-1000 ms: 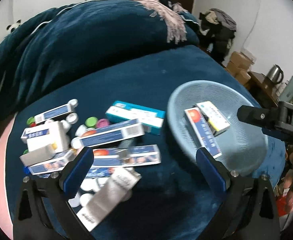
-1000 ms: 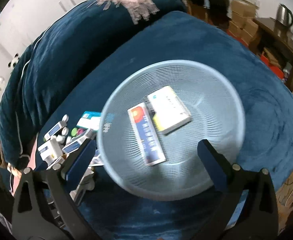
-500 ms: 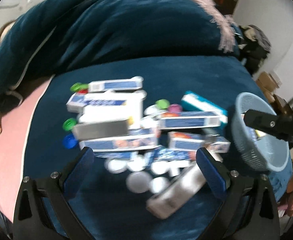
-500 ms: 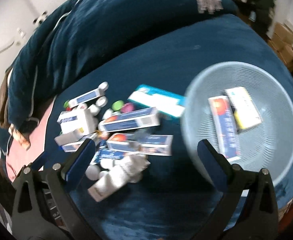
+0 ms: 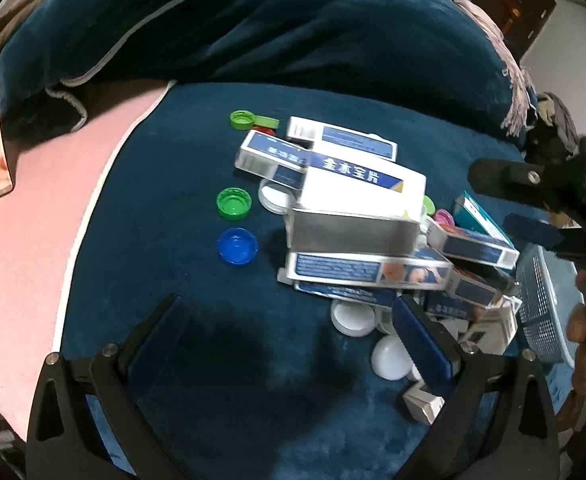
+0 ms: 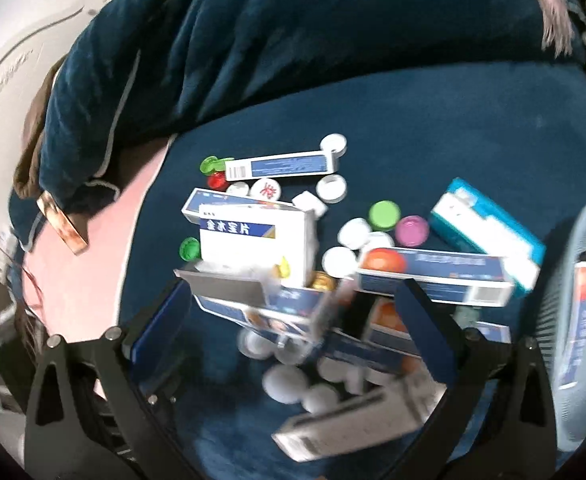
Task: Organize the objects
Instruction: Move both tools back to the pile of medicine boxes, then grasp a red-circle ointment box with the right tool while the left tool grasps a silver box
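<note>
Heaped loosely on the dark blue plush blanket (image 5: 197,152), with no order to it: a tall white cardboard medicine box with a blue diagonal band (image 5: 363,190) riding on top of the pile, propped on a grey-sided carton (image 5: 353,234) and a long blue-and-white flat box (image 5: 367,270) beneath. Probably tipped out together, judging from how the boxes lean on one another and the small caps have rolled outward. Left of the white box, well apart from it, a green screw cap (image 5: 234,202) and a blue screw cap (image 5: 237,246), open side up. Just below and right of the white box, white round lids (image 5: 352,317) half buried under box ends. Right of the white box, a teal-and-white carton (image 6: 487,230) lying flat, and beyond that the pale blue perforated plastic basket (image 6: 573,280), already holding at least one box with a red mark; so likely the sorting target, with most of the pile yet to go in.

Left gripper (image 5: 289,340) held low, below the white box, over bare blanket, angled forward along the pile's edge; jaws spread wide, nothing between them. Its right finger (image 5: 421,346) lies across the white lids, whether touching them cannot be told.

Right gripper (image 6: 289,320) poised below the white box, directly over the lower boxes, also spread wide and empty; picture blurred, so contact cannot be judged. In the left wrist view, seen to the right of the white box, beside the basket, with a person's hand (image 5: 583,344) wrapped on its handle.
</note>
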Demonstrator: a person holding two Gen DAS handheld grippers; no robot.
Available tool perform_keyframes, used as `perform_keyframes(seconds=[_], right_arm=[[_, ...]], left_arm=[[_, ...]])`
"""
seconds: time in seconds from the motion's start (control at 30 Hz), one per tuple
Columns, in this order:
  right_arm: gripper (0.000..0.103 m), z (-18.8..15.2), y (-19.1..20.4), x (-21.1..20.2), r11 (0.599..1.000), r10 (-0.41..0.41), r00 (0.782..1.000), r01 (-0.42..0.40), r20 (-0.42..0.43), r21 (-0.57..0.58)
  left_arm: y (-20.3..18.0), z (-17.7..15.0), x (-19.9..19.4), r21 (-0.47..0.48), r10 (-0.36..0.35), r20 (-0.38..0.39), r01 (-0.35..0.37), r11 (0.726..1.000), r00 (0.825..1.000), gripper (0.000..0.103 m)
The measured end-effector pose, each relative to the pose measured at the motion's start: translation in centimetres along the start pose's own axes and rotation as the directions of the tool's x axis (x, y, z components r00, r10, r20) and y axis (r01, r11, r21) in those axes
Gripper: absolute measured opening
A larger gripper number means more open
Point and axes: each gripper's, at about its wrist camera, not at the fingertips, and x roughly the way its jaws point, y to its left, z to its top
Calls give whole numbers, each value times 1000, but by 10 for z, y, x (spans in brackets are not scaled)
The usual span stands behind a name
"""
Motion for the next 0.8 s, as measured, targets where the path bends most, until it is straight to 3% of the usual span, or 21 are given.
perform_keyframes(seconds=[0.3, 0.63, 0.8], right_arm=[[103, 33, -15, 34, 998, 11, 1000, -9, -18, 68], [103, 57, -27, 70, 985, 127, 991, -122, -35, 122], [103, 64, -17, 85, 984, 164, 984, -159, -67, 80]], left_arm=[[7, 4, 20, -52, -20, -43, 18, 998, 999, 102], [12, 4, 35, -57, 3, -78, -8, 998, 997, 102], [22, 5, 37, -61, 15, -83, -21, 998, 996, 102]])
